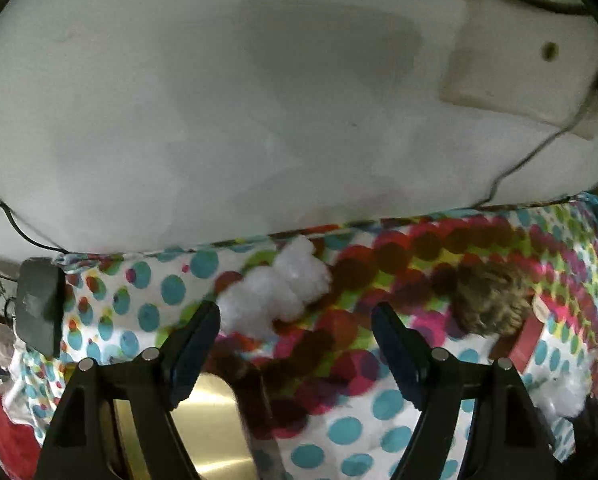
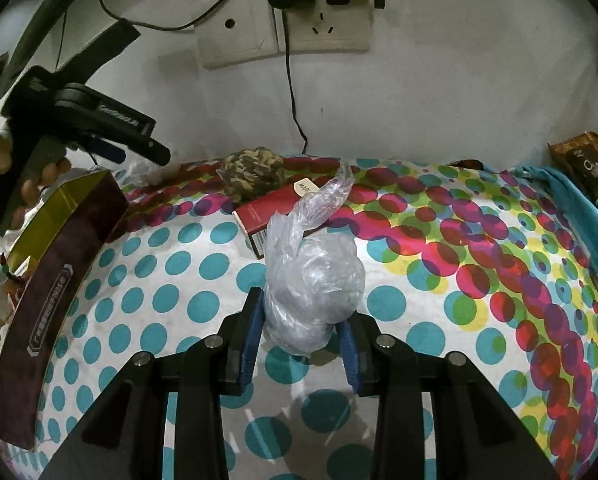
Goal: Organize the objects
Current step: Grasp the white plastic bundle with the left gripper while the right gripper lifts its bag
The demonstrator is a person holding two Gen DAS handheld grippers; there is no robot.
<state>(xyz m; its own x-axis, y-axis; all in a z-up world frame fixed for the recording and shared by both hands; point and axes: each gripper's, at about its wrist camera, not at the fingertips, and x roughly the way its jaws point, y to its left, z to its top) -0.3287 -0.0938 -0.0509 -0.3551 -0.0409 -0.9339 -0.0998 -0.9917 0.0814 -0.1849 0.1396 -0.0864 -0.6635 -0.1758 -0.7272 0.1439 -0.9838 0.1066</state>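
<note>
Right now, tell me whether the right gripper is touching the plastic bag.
Touching. The right wrist view shows the right gripper with both blue pads pressed against the crumpled plastic bag.

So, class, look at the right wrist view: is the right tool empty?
No, the right tool is shut on a crumpled clear plastic bag above the dotted cloth.

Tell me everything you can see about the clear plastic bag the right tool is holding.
The clear plastic bag is thin, crinkled, see-through film, bunched into a rounded wad with a twisted tail pointing up and away. What it holds, if anything, cannot be made out. The right tool is shut on its lower part, one blue pad on each side. It sits over the polka-dot cloth, and its tail crosses in front of the red carton.
</note>
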